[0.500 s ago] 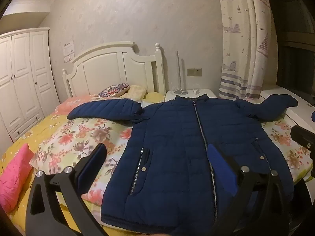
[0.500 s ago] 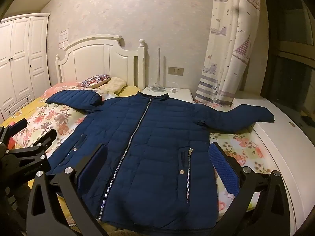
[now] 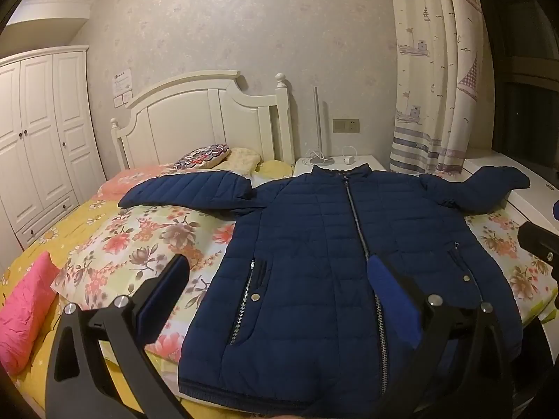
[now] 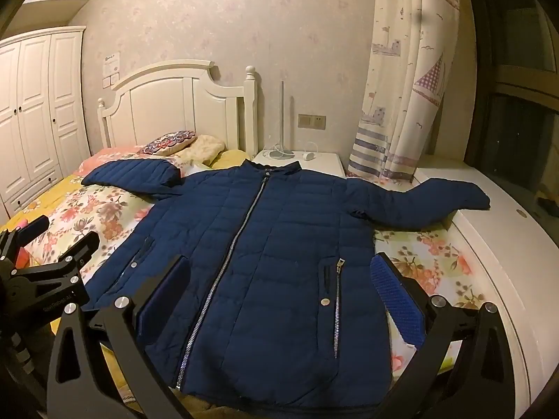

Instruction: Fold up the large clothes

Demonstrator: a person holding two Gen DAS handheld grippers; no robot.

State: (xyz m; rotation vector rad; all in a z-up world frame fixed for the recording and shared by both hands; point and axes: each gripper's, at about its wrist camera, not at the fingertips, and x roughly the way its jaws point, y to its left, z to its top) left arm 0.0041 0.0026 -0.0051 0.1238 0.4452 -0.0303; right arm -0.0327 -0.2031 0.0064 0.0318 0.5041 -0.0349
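Both held level above the jacket (image 3: pixel 335 262) hem, left gripper (image 3: pixel 279 281) and right gripper (image 4: pixel 279 281) fingers spread wide, empty.

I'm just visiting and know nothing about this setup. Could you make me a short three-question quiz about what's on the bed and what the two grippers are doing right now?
1. True or false: the navy jacket lies zipped up, front upward, on the floral bedspread.
2. Which sleeve reaches off the bedspread onto the white ledge? A) the one nearer the wardrobe B) the one nearer the curtain
3. Fill in: the left gripper and right gripper both have their jaws ____ and hold nothing.

Key: 1 true; 2 B; 3 open.
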